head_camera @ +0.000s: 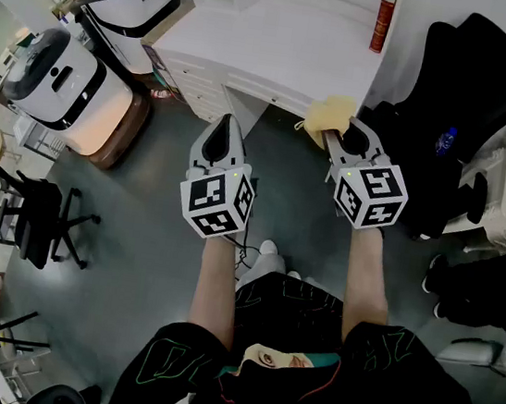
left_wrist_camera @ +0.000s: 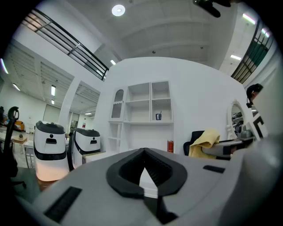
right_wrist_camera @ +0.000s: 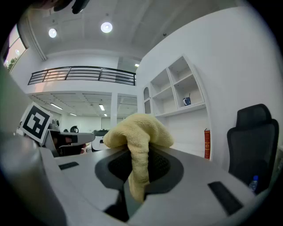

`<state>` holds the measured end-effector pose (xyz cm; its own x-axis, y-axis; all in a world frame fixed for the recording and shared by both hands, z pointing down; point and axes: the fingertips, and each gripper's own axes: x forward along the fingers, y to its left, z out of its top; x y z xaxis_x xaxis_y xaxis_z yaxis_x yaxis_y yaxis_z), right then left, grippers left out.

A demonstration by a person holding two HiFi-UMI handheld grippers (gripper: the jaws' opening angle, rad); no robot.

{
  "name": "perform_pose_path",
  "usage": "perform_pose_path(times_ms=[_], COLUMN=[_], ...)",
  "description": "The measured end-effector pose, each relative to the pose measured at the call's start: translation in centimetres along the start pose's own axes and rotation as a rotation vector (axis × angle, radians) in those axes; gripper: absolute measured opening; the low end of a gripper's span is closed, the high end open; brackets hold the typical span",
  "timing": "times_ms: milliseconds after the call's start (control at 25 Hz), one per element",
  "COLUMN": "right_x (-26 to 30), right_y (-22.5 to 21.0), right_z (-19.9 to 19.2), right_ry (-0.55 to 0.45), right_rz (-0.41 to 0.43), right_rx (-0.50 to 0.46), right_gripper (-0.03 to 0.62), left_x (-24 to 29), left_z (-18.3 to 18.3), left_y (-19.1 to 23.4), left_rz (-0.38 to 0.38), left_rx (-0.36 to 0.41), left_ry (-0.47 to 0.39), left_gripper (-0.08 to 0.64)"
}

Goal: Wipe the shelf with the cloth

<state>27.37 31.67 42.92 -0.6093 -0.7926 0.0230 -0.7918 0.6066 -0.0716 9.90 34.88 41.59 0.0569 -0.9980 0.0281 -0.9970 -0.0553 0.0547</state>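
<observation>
While right gripper (right_wrist_camera: 140,153) clamps the cloth (right_wrist_camera: 138,131) | left gripper (left_wrist_camera: 143,152) closed, empty | shelf (left_wrist_camera: 150,102) ahead

Left gripper (left_wrist_camera: 144,152) with jaws closed tip to tip on nothing, white shelf (left_wrist_camera: 148,103) ahead (a small dark cup (left_wrist_camera: 158,116) on it), red can (left_wrist_camera: 170,146) below, yellow cloth (left_wrist_camera: 204,142) at right, white machines (left_wrist_camera: 51,141) at left

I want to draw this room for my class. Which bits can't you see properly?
- Soft yellow cloth: its lower end is hidden between the shut jaws of the right gripper, right gripper view.
- Tall red can: label too small to read, head view.
- Small dark cup on the white shelf unit: contents too small to tell, left gripper view.
- Black office chair: lower part hidden behind the gripper's grey body, right gripper view.
</observation>
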Motion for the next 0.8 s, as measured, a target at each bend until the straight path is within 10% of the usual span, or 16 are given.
perform_pose_path(times_ms=[800], right_x=[1.5], right_y=[-2.9], right_z=[-1.0], right_ry=[0.030], right_rz=[-0.039], right_rx=[0.020], right_gripper=[0.060], left_x=[2.9], left_z=[-0.4], left_y=[-1.6], left_rz=[-0.080], left_rx=[0.024], left_ry=[0.017], left_gripper=[0.000])
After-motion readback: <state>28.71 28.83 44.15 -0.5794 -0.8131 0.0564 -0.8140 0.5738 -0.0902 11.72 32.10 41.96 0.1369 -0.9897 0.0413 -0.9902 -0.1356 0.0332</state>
